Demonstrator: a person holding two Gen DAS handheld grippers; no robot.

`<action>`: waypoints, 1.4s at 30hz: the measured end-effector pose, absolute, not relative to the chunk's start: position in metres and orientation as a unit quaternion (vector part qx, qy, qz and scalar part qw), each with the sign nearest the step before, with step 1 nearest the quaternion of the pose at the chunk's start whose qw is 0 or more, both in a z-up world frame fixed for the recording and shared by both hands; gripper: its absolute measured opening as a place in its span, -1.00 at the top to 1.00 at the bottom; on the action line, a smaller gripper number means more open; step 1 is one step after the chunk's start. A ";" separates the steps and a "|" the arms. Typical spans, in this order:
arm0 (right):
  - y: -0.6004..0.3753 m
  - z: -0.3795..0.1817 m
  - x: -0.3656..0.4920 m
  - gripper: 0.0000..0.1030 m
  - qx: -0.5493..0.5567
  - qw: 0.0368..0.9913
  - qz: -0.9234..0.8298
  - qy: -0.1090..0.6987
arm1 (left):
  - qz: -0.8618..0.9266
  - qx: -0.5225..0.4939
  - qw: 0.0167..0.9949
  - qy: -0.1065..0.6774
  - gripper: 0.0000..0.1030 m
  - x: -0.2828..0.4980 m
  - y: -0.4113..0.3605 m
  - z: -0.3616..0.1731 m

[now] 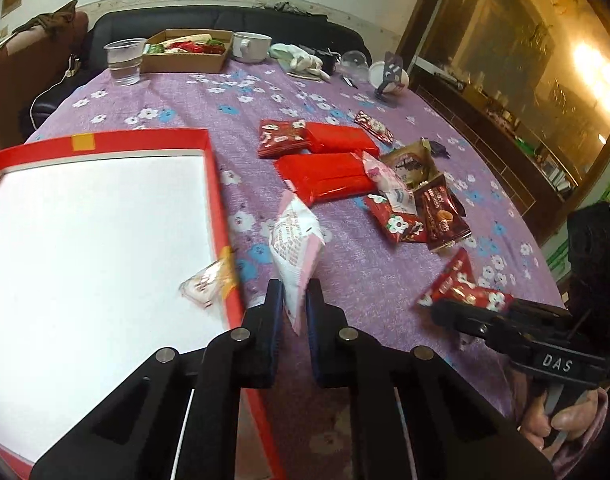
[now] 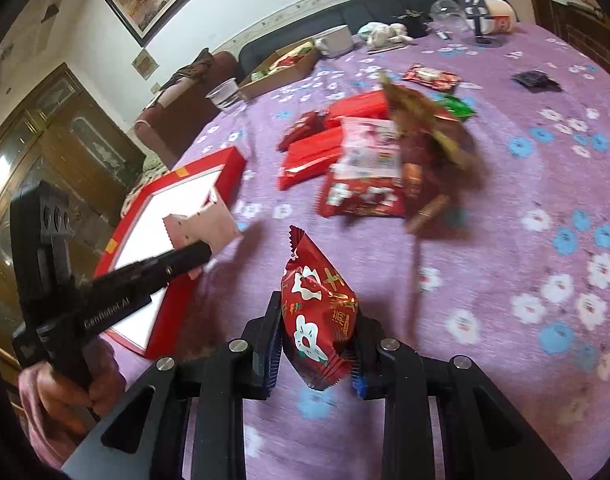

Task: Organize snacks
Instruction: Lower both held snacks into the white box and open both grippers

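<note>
Nearest the left wrist camera, the left gripper (image 1: 294,300) is clamped on the lower end of a pink-and-white snack packet (image 1: 294,240), held just beside the right edge of the red box (image 1: 221,200) with the white floor. One small clear-wrapped candy (image 1: 205,286) lies inside that box, against the same edge. Nearest the right wrist camera, the right gripper (image 2: 317,344) pinches a red flowered packet (image 2: 319,312) — lifted above the purple flowered tablecloth (image 2: 505,220). Beyond both, near the middle of the table, lies a loose heap of snacks (image 1: 369,176) — flat red packs, red flowered packets and brown ones. At the far edge stand a plastic cup (image 1: 124,61), a cardboard tray of snacks (image 1: 185,54) and a white mug (image 1: 251,46).
</note>
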State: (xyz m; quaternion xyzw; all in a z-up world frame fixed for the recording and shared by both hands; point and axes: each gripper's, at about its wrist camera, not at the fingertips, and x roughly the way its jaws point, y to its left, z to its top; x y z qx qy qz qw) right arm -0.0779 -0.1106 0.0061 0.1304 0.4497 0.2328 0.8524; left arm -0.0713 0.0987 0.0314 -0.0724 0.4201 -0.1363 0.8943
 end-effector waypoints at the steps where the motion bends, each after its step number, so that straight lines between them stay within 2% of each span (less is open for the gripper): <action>1: -0.106 0.007 -0.076 0.45 0.129 0.853 0.235 0.448 | -0.137 -0.077 0.894 0.419 0.84 -0.073 0.102 0.031; 7: -0.071 0.010 -0.053 0.45 0.145 0.841 0.259 0.453 | -0.145 -0.088 0.897 0.408 0.89 -0.086 0.113 0.034; 12: -0.039 0.002 -0.033 0.45 0.113 0.845 0.232 0.468 | -0.143 -0.089 0.896 0.410 0.90 -0.083 0.115 0.033; 19: -0.043 -0.008 -0.031 0.44 0.134 0.840 0.237 0.469 | -0.110 -0.044 0.902 0.416 0.88 -0.067 0.099 0.031; 23: -0.046 -0.009 -0.033 0.44 0.136 0.842 0.244 0.462 | -0.112 -0.061 0.899 0.419 0.89 -0.057 0.099 0.029; 26: -0.047 -0.009 -0.034 0.44 0.140 0.842 0.249 0.458 | -0.115 -0.058 0.902 0.412 1.00 -0.057 0.097 0.029; 36: -0.050 -0.008 -0.036 0.40 0.162 0.835 0.258 0.459 | -0.148 -0.085 0.899 0.403 1.00 -0.068 0.100 0.034; 42: -0.033 0.011 -0.048 0.40 0.151 0.838 0.280 0.443 | -0.143 -0.086 0.914 0.370 1.00 -0.088 0.117 0.053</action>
